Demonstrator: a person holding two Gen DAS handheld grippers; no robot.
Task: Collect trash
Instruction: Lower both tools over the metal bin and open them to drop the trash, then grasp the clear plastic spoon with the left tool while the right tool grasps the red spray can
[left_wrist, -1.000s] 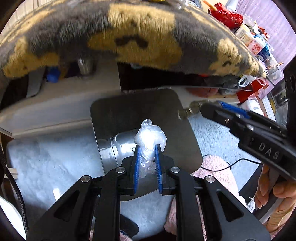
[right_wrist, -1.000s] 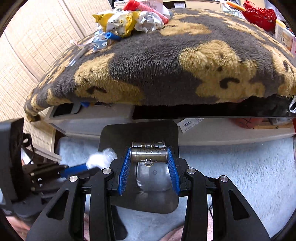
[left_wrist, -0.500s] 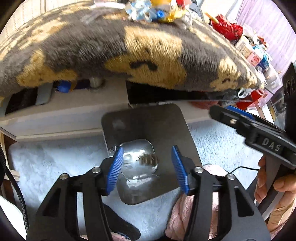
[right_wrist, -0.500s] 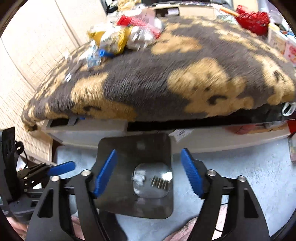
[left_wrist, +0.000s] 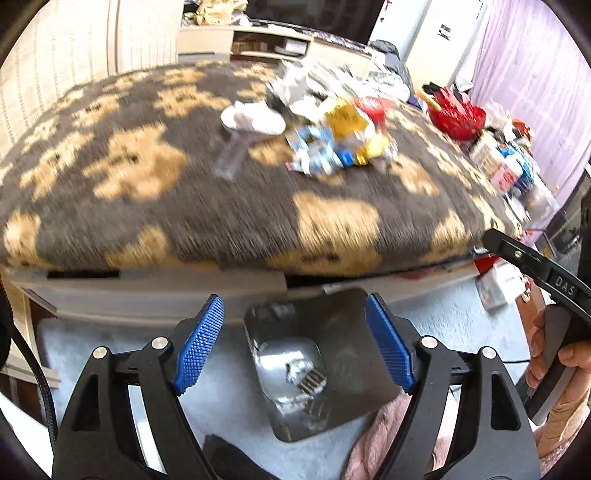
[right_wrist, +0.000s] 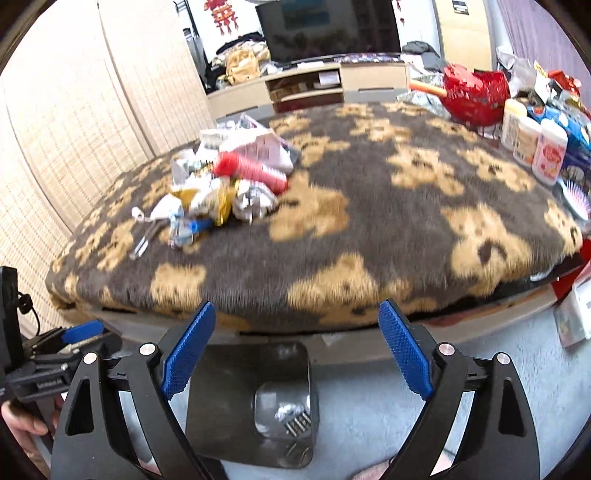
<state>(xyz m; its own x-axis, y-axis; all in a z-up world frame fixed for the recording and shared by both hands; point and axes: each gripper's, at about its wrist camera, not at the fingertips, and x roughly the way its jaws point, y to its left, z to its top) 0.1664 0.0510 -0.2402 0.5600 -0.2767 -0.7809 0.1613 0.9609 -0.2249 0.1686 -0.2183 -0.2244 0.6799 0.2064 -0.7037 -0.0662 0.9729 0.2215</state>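
Though both grippers, left (left_wrist: 295, 343) & right (right_wrist: 297, 349), wide apart w/ nothing held: blurred trash pile (left_wrist: 332, 136), bin (right_wrist: 258, 402) contents indistinct.

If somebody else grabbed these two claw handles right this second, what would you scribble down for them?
Left gripper: open, holding nothing.
Right gripper: open, holding nothing.
Both hang over the metal trash bin on the pale rug beside the low table.
Done: a crumpled white wad and a small ridged metal piece lie inside the bin.
Left: the heap of wrappers on the bear-print blanket, including a red tube and a crumpled silver wrapper.
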